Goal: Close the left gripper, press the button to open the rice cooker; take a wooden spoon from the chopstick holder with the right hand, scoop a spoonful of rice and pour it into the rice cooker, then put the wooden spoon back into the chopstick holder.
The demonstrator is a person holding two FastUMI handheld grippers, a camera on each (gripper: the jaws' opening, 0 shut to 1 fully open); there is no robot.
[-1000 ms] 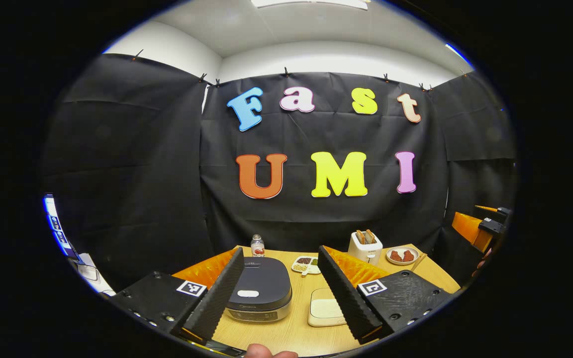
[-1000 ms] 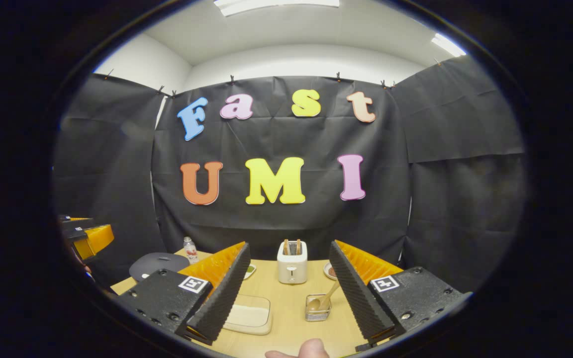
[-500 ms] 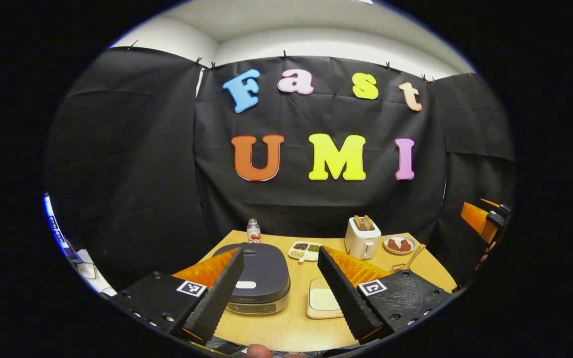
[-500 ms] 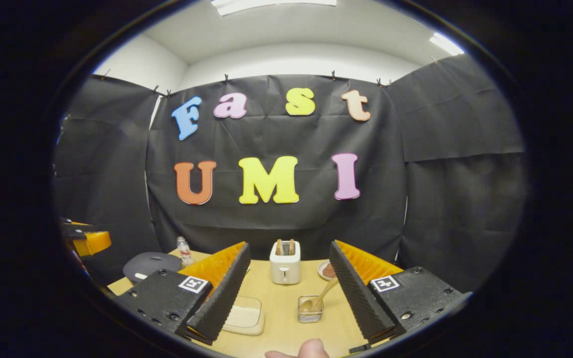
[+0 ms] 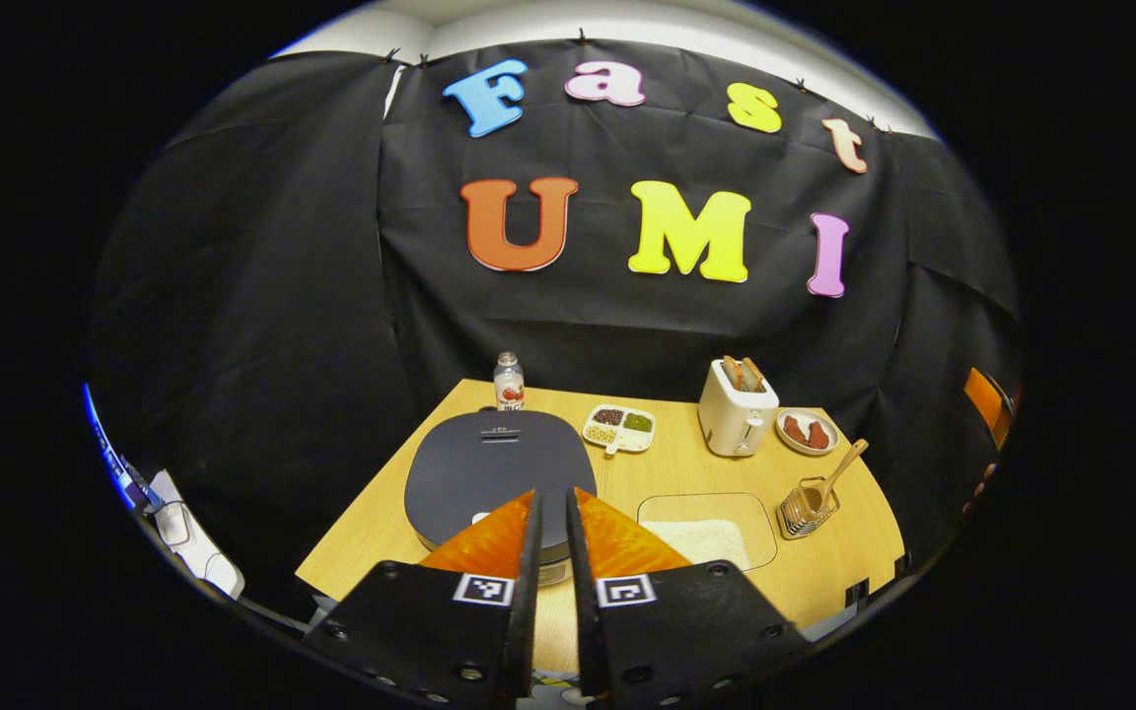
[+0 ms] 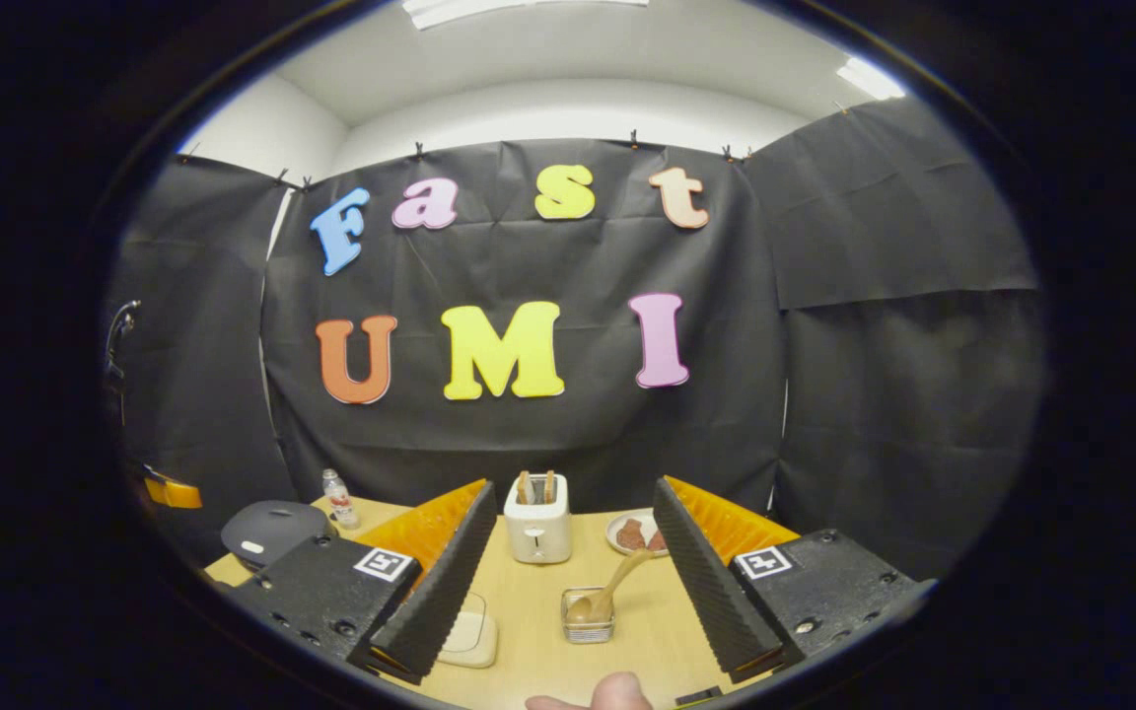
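Hovering above the near edge of the rice cooker (image 5: 499,473), the left gripper (image 5: 550,513) is holding its two fingers almost together, with only a thin slit between them and nothing in it. The cooker is sitting on the left part of the wooden table (image 5: 371,532) with its dark lid down, and the pale button (image 5: 480,517) is peeking out just beside the left finger. The right gripper (image 6: 568,562) is waiting with its fingers spread wide and empty, looking toward the chopstick holder (image 6: 588,618), where the wooden spoon (image 6: 612,590) is leaning to the right. In the left gripper view the rice tray (image 5: 706,528) is lying between the cooker and the holder, and a toaster (image 5: 738,419), a small plate (image 5: 807,432), a divided dish (image 5: 619,428) and a bottle (image 5: 508,383) are standing farther back. I am judging that the press is not yet done. The risk is that the button is lying a little to the left of the fingertips, so a straight descent may be landing on the lid beside it, and the lid will stay shut. A hard or slanted push may also be sliding the cooker on the smooth table.
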